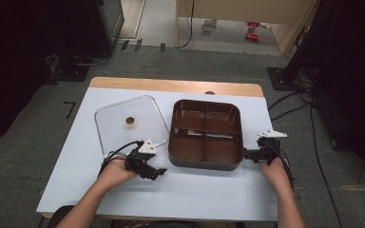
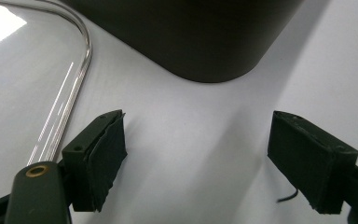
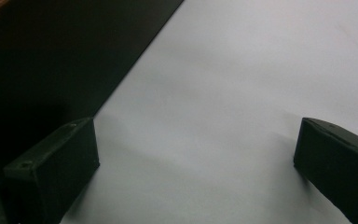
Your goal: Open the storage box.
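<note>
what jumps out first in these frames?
The dark brown four-compartment tray, empty, sits mid-table on the white sheet. Left of it the clear lid lies flat, a small brown knob at its centre. The left gripper rests open by the lid's near corner, nothing between its jaws, and the right gripper is open at the tray's right wall.

Tray (image 1: 206, 161): dark brown, glossy inside. Lid (image 1: 123, 135): clear, with a brown knob (image 1: 129, 120). Table (image 1: 180, 190): white top, light wood edge. Both grippers' jaws: black.

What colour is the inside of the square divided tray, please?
Reddish brown inside the square divided tray, clearest in the high view.
</note>
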Motion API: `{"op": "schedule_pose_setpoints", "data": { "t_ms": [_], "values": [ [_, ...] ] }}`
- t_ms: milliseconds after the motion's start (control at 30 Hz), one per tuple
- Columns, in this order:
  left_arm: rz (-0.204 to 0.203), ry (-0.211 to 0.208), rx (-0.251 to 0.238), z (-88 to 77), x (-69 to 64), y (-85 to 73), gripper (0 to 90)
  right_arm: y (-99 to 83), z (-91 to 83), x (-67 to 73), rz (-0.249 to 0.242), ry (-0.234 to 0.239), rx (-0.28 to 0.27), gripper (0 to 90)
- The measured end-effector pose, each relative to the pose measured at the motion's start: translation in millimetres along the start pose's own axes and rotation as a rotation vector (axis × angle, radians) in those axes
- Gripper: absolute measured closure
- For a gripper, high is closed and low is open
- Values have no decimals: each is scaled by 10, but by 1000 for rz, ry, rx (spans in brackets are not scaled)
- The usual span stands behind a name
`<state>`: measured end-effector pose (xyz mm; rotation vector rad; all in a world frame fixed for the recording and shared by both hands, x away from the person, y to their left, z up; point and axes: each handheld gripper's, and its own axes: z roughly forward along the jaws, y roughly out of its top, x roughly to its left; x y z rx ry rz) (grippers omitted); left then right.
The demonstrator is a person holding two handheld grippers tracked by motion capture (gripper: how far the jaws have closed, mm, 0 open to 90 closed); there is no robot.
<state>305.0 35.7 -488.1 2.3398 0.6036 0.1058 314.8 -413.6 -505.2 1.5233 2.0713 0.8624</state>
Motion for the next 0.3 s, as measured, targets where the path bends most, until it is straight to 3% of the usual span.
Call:
{"op": "schedule_pose_setpoints", "data": {
  "t_ms": [300],
  "values": [
    [24, -4, -17, 6, -7, -34, 167, 0, 0, 0, 0, 0, 0, 0]
  ]
}}
